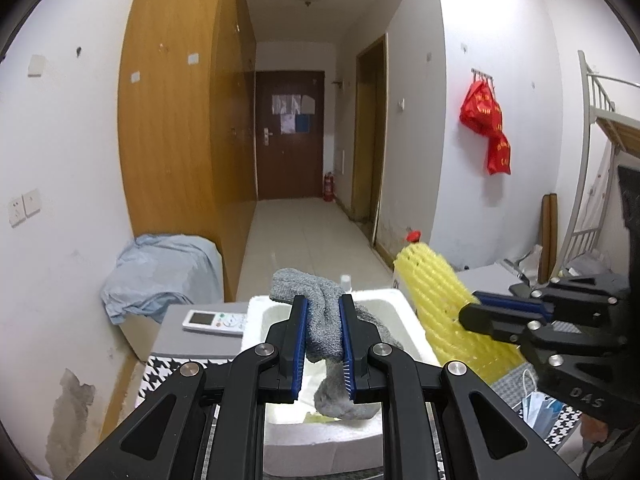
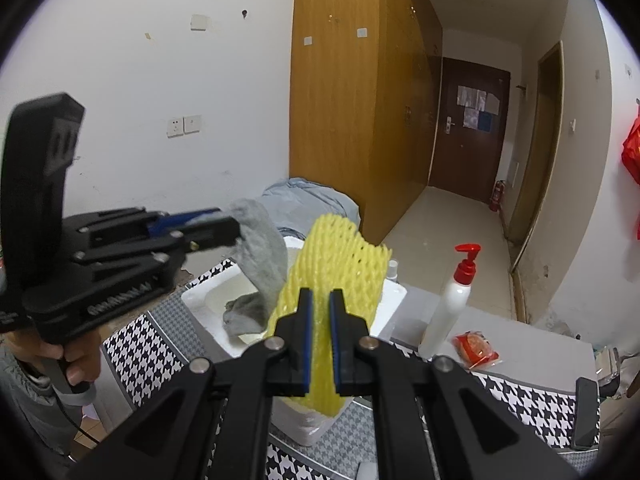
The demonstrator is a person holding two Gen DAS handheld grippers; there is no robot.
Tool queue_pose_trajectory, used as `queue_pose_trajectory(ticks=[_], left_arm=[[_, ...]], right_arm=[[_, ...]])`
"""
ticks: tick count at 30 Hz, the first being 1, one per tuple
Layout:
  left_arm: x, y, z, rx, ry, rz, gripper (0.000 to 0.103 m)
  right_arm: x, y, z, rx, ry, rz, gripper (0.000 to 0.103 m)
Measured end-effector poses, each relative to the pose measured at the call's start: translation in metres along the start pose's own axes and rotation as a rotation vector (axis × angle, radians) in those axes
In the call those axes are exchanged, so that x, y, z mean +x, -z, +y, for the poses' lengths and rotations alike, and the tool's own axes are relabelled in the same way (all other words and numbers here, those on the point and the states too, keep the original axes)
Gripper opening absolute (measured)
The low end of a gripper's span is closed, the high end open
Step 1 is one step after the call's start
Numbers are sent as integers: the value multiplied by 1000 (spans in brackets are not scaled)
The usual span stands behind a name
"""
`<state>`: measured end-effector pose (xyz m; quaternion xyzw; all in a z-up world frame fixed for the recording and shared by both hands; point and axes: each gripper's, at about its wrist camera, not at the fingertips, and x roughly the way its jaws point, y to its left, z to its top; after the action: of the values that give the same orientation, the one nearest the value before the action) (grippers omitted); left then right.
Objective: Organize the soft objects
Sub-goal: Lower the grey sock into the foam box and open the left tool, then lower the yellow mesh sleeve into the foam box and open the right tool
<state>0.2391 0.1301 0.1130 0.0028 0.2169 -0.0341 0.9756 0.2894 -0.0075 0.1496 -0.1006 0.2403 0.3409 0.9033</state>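
While the left gripper [image 1: 323, 344] has its fingers clenched mid-length on the limp grey knitted sock [image 1: 326, 320] drooping into the white foam box [image 1: 404, 320], the right gripper [image 2: 320, 344] pinches the light, springy yellow foam net sleeve [image 2: 332, 272] beside it

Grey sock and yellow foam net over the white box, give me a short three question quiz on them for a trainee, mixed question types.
1. True or false: the left gripper is shut on the grey sock.
2. Which item does the right gripper hold? A) pump bottle B) yellow foam net C) remote control
3. Fill in: the sock's lower end hangs into the white ____ box.

Key:
1. True; its blue pads pinch the sock.
2. B; the yellow foam net sits between its fingers, while the pump bottle stands on the table and the remote control lies beside the box.
3. Foam.
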Motion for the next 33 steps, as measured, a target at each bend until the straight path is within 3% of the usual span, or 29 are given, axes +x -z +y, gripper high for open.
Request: queue_pose_trajectory(ticks=[8, 11, 12, 13, 17, 33], left_arm=[[26, 6, 5, -20, -27, 70, 21], [27, 7, 6, -13, -36, 67, 55], [25, 8, 6, -11, -42, 58, 72], [24, 7, 5, -9, -48, 50, 83], [14, 6, 7, -3, -81, 9, 102], [-13, 8, 40, -57, -162, -32, 102]], right_arm=[[8, -2, -4, 12, 2, 14, 10], [10, -2, -4, 7, 8, 17, 10], [10, -2, -4, 5, 10, 17, 10], [10, -2, -3, 6, 10, 16, 10], [13, -2, -3, 11, 8, 20, 10], [41, -17, 13, -8, -20, 43, 10]])
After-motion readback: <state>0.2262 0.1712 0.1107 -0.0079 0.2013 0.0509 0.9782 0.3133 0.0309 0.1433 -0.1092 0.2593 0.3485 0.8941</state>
